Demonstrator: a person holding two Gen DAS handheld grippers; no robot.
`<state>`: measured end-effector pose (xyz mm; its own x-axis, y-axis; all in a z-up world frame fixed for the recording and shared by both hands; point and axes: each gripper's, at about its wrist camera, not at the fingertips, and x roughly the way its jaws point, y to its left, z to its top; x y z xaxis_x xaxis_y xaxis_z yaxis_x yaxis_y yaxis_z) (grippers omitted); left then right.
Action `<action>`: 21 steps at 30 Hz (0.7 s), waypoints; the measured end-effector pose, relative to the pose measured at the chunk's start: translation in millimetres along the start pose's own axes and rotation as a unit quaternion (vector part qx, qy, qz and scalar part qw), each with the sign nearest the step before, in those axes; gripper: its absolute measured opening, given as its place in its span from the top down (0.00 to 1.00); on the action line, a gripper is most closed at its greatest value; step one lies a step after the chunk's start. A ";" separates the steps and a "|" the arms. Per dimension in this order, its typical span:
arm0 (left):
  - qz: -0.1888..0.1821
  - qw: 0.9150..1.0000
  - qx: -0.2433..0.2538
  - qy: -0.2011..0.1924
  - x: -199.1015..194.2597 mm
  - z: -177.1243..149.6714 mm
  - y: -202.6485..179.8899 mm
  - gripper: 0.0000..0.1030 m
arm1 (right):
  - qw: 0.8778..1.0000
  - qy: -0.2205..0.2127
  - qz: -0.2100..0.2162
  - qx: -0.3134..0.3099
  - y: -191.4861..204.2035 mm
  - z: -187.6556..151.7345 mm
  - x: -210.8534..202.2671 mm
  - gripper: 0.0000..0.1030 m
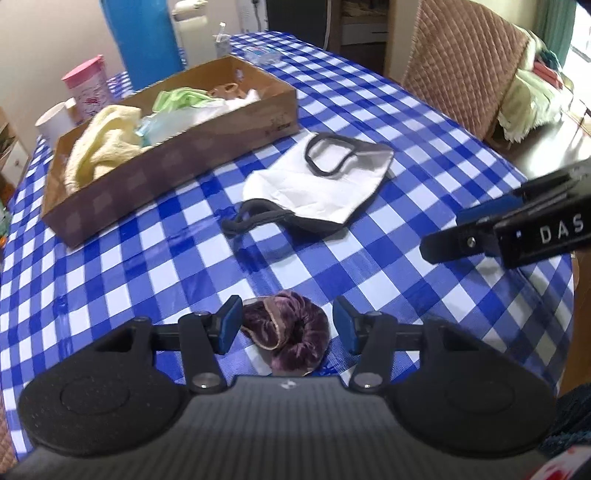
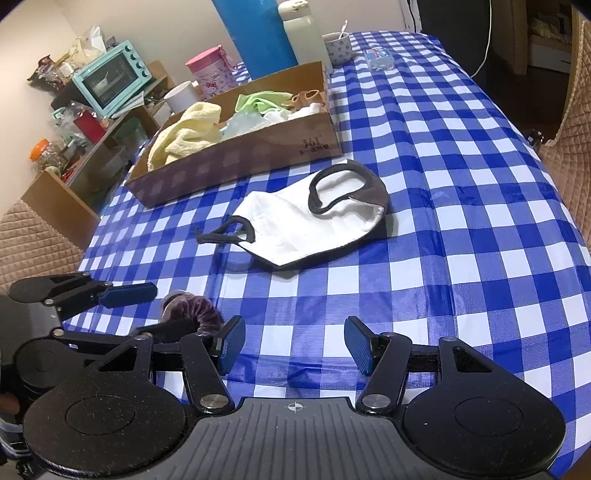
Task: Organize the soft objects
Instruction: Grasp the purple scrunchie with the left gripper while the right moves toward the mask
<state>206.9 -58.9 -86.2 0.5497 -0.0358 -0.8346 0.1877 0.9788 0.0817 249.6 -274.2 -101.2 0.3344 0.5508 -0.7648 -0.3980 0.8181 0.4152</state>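
A purple velvet scrunchie (image 1: 286,330) lies on the blue checked tablecloth (image 1: 110,277) between the pads of my left gripper (image 1: 288,326). That gripper is open: its left pad is close to the fabric and its right pad stands apart. The right wrist view shows the same scrunchie (image 2: 192,306) beside a left finger (image 2: 125,293). A white face mask (image 2: 306,225) with black edging lies flat mid-table. My right gripper (image 2: 293,347) is open over bare cloth, and its fingers (image 1: 454,242) show at the right. A cardboard box (image 2: 240,158) holds a yellow towel (image 2: 188,133) and a green cloth.
Behind the box stand a pink canister (image 2: 208,68), a white mug (image 2: 181,96), a tall blue cylinder (image 2: 255,33) and a patterned cup (image 2: 338,46). A quilted chair (image 1: 465,62) is at the table's right side. Shelves with a teal oven (image 2: 110,77) are at the left.
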 end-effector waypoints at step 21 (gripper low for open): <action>0.000 0.999 -0.032 0.033 30.3 -10.1 29.5 0.75 | 1.000 0.014 -0.007 0.013 -10.3 11.2 18.5 0.42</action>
<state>220.8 -29.0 -114.6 0.4952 -0.0237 -0.8685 0.1340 0.9898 0.0494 269.4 -270.7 -114.1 0.3155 0.5348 -0.7838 -0.3714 0.8297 0.4166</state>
